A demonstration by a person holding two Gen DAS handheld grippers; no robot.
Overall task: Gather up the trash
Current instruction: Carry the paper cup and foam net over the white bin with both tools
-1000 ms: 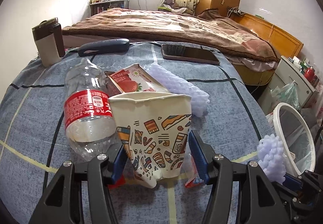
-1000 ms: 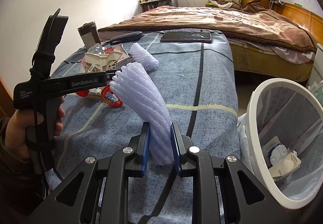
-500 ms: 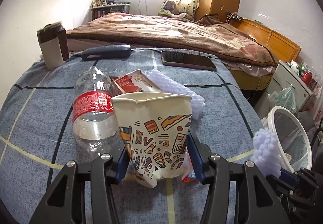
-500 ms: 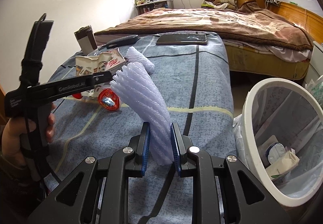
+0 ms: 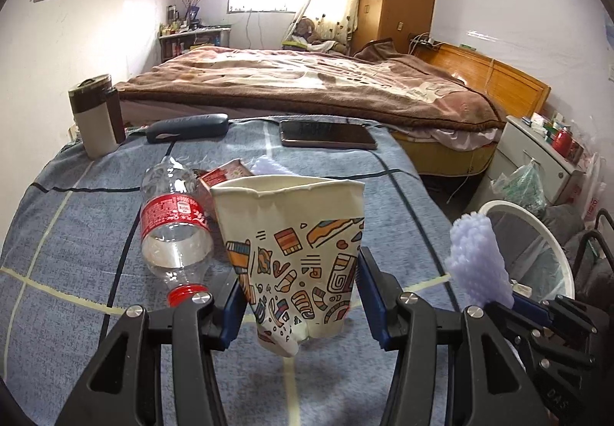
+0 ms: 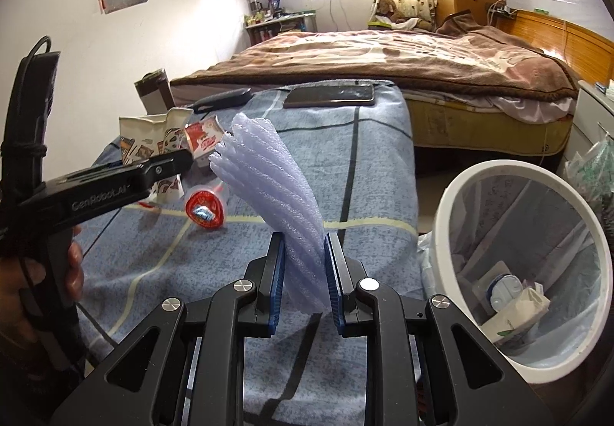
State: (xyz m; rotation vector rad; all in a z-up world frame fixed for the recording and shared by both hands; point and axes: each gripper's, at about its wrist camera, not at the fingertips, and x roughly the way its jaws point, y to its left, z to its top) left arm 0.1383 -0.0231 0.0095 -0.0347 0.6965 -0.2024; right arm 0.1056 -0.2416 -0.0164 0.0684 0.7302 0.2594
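Observation:
My left gripper is shut on a crumpled patterned paper cup and holds it above the blue cloth. My right gripper is shut on a pale purple foam net sleeve, which also shows in the left wrist view. An empty plastic bottle with a red label, a red carton and a second foam sleeve lie on the table behind the cup. A small red-lidded cup lies on the cloth. A white trash bin with a liner stands to the right.
A phone, a dark case and a thermos mug sit at the table's far end. A bed with a brown blanket lies beyond. The bin holds some trash. A white cabinet stands far right.
My left gripper has lifted the paper cup up and back from the pile. My right gripper has moved with the foam sleeve toward the bin.

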